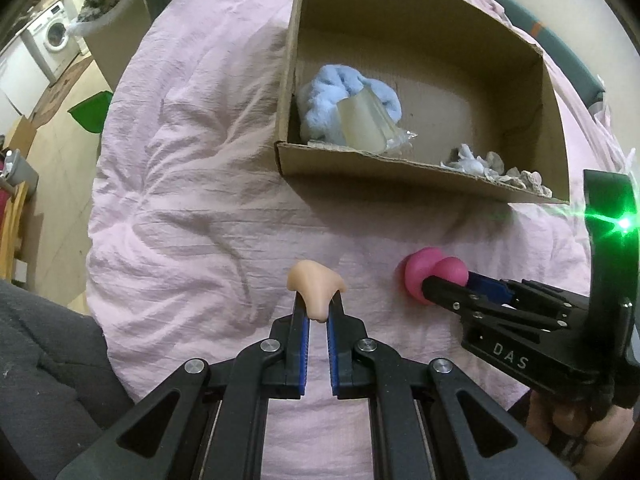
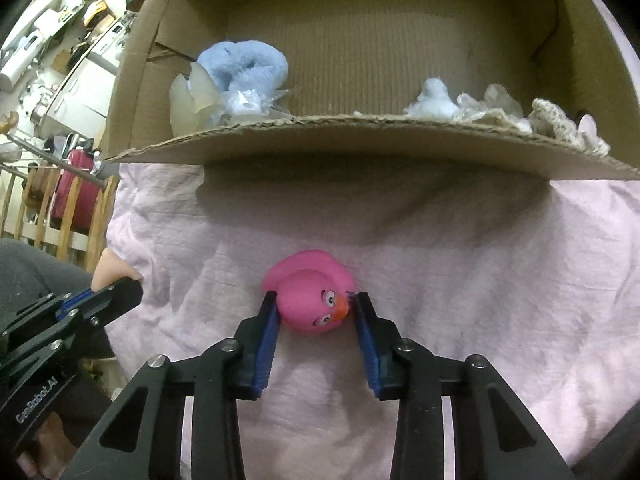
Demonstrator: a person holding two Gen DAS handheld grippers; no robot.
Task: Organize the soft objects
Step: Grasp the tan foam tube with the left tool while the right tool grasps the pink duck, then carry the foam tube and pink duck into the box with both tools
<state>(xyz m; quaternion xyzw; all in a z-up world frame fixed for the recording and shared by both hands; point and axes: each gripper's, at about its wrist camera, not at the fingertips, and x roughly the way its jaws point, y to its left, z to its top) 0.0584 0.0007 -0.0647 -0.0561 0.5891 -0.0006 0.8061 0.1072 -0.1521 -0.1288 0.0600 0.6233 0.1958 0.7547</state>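
Pink rubber duck [image 2: 310,298] sits pinched between the fingers of my right tool [image 2: 314,312], over the pink bedsheet [image 1: 192,184] just before the cardboard box [image 2: 360,142]. My left tool [image 1: 318,306] grips a peach soft toy [image 1: 316,286]. Inside the box lie a blue fluffy cloth [image 1: 348,92] and a lacy cloth [image 2: 560,120]

Both wrist views look close along their fingers, sharing the cardboard box [image 1: 400,168] ahead.
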